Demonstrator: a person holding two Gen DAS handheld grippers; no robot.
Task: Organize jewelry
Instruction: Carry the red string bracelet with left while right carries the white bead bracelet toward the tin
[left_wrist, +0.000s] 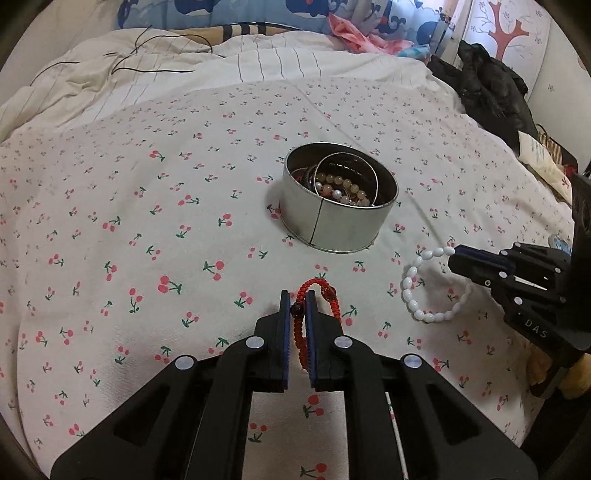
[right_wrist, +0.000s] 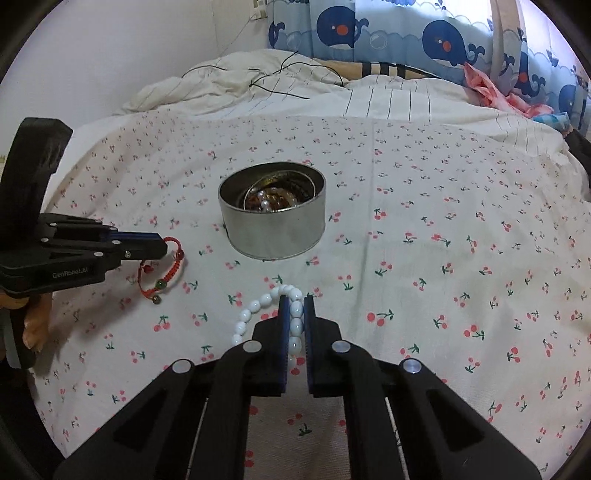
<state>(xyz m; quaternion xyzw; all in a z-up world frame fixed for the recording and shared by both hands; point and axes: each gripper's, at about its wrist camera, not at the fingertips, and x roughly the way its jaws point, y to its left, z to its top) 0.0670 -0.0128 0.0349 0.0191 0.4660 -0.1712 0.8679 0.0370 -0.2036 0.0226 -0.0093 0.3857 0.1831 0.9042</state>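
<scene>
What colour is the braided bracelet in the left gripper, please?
Red braided bracelet, clearest in the right wrist view.

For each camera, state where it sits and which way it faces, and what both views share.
Left wrist: on the left tool, facing forward across the bed to the tin; its fingers pinch the red bracelet; the right tool enters from the right.
Right wrist: on the right tool, facing the same way; its fingers pinch the white bracelet; the left tool enters from the left.
Shared: tin, both bracelets, cherry-print sheet.
</scene>
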